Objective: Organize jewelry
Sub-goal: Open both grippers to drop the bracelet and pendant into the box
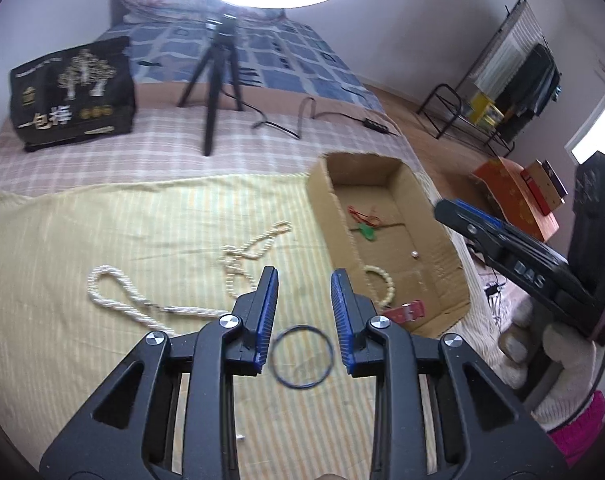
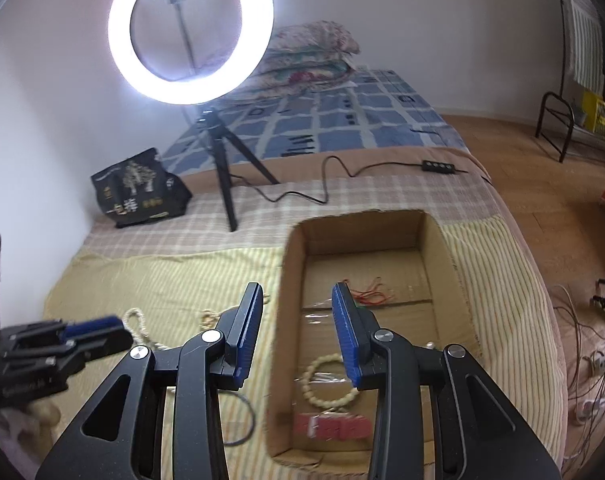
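Note:
A thin dark ring bangle (image 1: 302,357) lies on the yellow striped cloth (image 1: 102,240), between the fingers of my open, empty left gripper (image 1: 304,280). A white rope necklace (image 1: 118,300) and a pearl necklace (image 1: 246,252) lie further out on the cloth. The open cardboard box (image 2: 446,248) holds a beaded bracelet (image 2: 322,396), a red clip (image 2: 334,426), a red cord with a green pendant (image 1: 366,228) and a small bead (image 1: 414,255). My right gripper (image 2: 296,292) is open and empty, hovering over the box's left wall. It shows at the right of the left wrist view (image 1: 446,210).
A ring light on a black tripod (image 2: 222,176) stands behind the cloth, with its cable (image 2: 326,184) trailing right. A black printed bag (image 2: 140,188) sits at the back left. The bed drops off to the floor on the right, where cables (image 2: 590,360) lie.

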A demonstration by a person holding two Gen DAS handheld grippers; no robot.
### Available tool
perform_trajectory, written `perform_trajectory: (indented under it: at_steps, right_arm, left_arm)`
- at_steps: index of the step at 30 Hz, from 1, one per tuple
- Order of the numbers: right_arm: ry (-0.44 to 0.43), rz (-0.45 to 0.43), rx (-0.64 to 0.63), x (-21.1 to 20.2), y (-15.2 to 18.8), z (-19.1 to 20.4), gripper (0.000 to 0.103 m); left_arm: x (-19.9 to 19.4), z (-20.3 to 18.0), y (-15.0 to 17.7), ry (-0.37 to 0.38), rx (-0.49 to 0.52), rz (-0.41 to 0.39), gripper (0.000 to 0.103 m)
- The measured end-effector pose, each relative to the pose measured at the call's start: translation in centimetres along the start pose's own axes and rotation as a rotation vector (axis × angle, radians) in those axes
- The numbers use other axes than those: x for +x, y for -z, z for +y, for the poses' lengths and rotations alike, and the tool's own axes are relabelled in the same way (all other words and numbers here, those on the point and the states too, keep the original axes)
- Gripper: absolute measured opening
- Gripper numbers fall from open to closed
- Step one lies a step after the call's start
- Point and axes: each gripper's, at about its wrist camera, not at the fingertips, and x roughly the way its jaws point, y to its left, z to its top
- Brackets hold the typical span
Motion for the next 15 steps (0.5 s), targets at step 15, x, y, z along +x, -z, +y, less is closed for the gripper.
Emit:
perform_trajectory:
  at_steps: [15]
  right_arm:
    - [-0.054,-0.036,-0.133,-2.3,1.7,7.9,0.063]
  left_arm:
    - [-5.3,5.5,1.1,-0.109,0.001,-0.083,0.027]
